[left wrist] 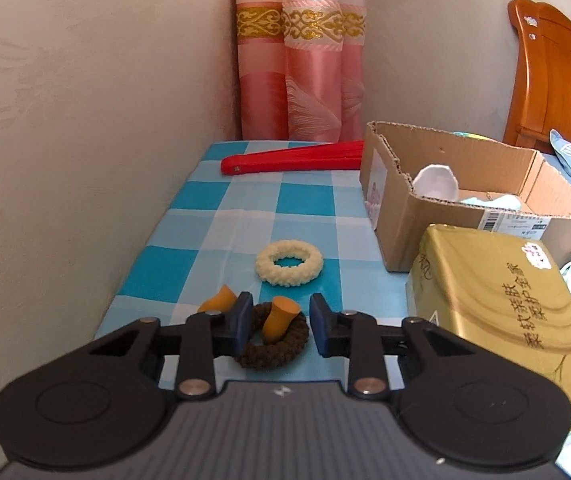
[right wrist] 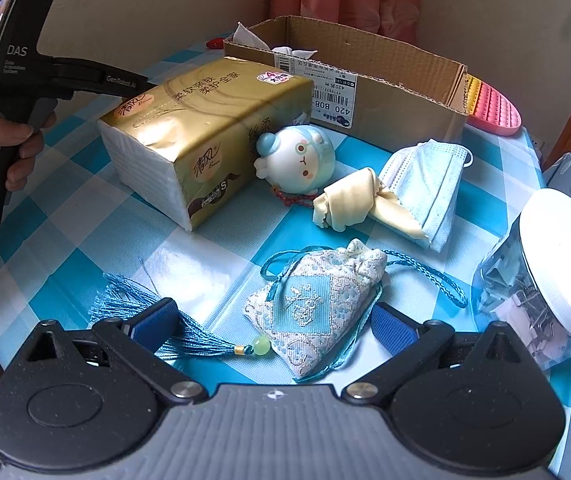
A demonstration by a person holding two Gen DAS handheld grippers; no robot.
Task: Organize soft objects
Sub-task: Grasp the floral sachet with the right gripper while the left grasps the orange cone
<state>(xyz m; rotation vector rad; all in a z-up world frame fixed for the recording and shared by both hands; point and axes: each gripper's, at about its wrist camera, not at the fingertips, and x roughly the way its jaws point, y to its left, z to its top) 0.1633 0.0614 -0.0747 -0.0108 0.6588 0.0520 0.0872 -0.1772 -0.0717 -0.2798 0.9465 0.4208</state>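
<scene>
A brown scrunchie (left wrist: 275, 338) lies on the checked cloth (left wrist: 221, 224) at the near edge, an orange earplug (left wrist: 279, 318) resting on it and a second earplug (left wrist: 217, 300) just left. A cream scrunchie (left wrist: 289, 263) sits beyond, then a red fan (left wrist: 293, 158); a tissue pack (left wrist: 497, 316) and cardboard box (left wrist: 425, 216) crowd the right. The left gripper (left wrist: 281, 326) straddles the brown scrunchie, fingers narrowly apart, not pressing. The right gripper (right wrist: 277, 320) hangs wide open over a sachet (right wrist: 313, 300).
</scene>
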